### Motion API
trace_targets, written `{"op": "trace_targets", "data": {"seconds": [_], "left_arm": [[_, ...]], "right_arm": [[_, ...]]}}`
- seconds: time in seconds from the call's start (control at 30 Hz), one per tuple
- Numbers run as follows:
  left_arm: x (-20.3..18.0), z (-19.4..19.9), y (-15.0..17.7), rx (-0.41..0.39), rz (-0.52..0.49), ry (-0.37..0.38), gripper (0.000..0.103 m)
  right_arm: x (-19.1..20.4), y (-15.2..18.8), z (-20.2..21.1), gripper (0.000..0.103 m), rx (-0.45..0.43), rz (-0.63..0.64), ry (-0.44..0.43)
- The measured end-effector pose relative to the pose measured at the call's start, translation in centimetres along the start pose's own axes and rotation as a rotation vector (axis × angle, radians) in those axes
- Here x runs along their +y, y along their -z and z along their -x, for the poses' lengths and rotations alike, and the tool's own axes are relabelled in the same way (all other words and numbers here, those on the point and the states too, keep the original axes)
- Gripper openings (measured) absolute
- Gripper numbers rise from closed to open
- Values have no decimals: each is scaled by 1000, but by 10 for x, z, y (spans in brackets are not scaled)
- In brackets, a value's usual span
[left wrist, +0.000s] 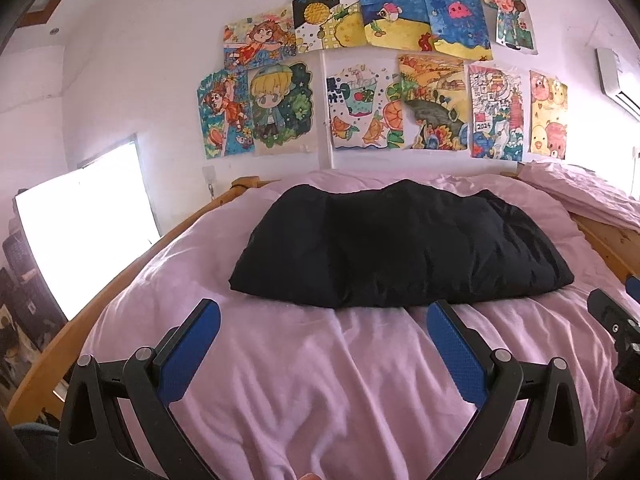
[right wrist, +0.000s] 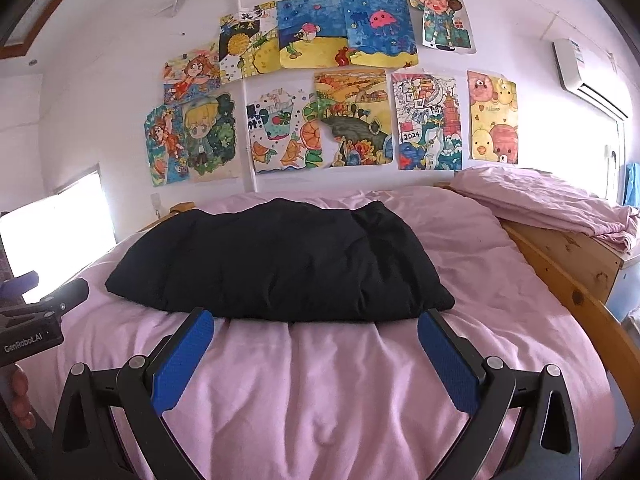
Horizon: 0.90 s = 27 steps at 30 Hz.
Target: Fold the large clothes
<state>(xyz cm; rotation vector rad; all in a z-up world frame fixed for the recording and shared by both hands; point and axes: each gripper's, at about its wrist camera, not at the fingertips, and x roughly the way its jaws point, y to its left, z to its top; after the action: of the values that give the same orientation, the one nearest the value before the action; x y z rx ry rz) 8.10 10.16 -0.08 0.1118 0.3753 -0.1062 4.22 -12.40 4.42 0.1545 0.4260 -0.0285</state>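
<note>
Garment: black folded garment point(left wrist: 400, 248) is lying across the middle of the pink bed point(left wrist: 304, 380), far from both tools.
Left tool point(left wrist: 323, 322): hovering near, fingers spread wide, gripping nothing.
Right tool point(right wrist: 316, 330): likewise gaping wide, empty, its tips nearing the garment's near edge.
Wall: drawings point(right wrist: 352, 120) are hanging beyond.

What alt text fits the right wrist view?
A black garment, folded into a puffy bundle, lies on a pink bedsheet beyond the open, empty right tool. Children's drawings cover the wall behind; the left tool shows at left.
</note>
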Motion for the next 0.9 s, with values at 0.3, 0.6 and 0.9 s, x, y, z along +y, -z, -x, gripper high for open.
{"op": "trace_targets", "data": {"seconds": [0.3,0.6,0.9], "left_arm": [[2,4,14,-4,-15,-1,102],[-2,3,23,-10,-41,4,102],[-2,3,26,-10,-50,13,102]], "right_arm": [[-7,11,1,103,29,-57,23],[4,22,4,103,33,-27,23],[5,24,0,103,39,-29,29]]}}
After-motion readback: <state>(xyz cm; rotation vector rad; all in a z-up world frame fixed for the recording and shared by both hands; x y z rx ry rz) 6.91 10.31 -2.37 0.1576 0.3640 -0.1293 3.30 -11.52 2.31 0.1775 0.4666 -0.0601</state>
